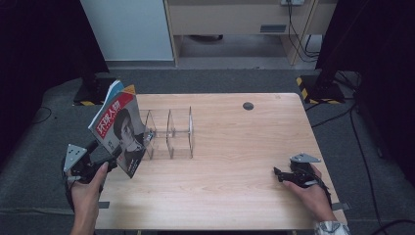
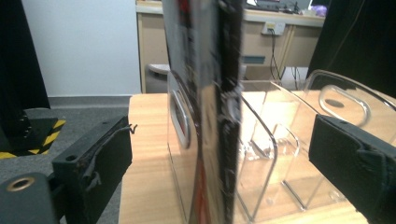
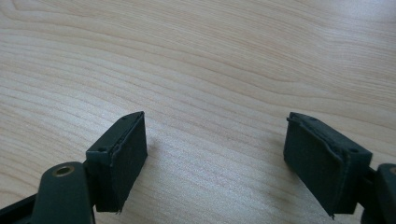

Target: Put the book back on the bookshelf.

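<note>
1. The wooden table (image 1: 230, 161) carries a clear acrylic rack (image 1: 169, 133) with upright dividers, standing at its left part.
2. A magazine (image 1: 120, 128) with a red cover is at the left end of the rack, tilted and leaning outward. In the left tool view its edge (image 2: 212, 116) stands between the jaws, just beside the first divider.
3. The left tool (image 1: 100, 162) is at the lower corner of the magazine. Its jaws stand wide on both sides of the edge and the pads do not seem to press it, so I judge it is not gripped.
4. The right tool (image 1: 283, 175) rests on the table far to the right, jaws wide and holding nothing.
5. Risks, as I judge: the magazine may not be fully seated in a slot, so it could fall outward over the table edge. If the left tool pushes it sideways, the light rack may slide or tip, because the right tool does not steady it.
</note>
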`<state>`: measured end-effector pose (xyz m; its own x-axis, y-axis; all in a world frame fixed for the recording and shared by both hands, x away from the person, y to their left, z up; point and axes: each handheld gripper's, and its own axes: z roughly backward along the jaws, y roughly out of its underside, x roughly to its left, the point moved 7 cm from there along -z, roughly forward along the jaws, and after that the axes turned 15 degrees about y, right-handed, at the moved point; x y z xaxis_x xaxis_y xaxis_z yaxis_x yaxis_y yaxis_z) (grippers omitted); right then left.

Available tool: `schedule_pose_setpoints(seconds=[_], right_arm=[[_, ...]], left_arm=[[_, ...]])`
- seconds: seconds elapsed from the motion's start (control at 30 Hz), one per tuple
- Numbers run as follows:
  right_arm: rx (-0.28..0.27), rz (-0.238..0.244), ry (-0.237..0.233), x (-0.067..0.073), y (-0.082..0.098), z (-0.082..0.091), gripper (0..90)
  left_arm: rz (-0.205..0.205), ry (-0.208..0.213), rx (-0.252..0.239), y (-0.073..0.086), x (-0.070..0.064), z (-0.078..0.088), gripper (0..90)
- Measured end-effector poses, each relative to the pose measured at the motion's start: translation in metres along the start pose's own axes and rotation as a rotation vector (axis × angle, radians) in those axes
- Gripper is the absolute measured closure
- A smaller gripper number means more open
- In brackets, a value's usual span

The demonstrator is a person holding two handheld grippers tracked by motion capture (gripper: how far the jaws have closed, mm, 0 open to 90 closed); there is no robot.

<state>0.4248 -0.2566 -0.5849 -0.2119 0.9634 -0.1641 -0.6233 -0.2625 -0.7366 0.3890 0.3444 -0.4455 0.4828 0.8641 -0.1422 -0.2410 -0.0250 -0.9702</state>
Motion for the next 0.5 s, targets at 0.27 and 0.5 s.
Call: schedule_pose_setpoints(seconds=[0.27,0.5], right_arm=[[-0.002,0.003,0.001,0.0,0.0,0.0,21.7],[-0.002,0.002,0.001,0.0,0.0,0.0,21.6]], left_arm=[[-0.009,0.014,0.032,0.01,-0.005,0.006,5.5],[-0.029,0.036,0.061,0.017,-0.013,0.012,5.5]])
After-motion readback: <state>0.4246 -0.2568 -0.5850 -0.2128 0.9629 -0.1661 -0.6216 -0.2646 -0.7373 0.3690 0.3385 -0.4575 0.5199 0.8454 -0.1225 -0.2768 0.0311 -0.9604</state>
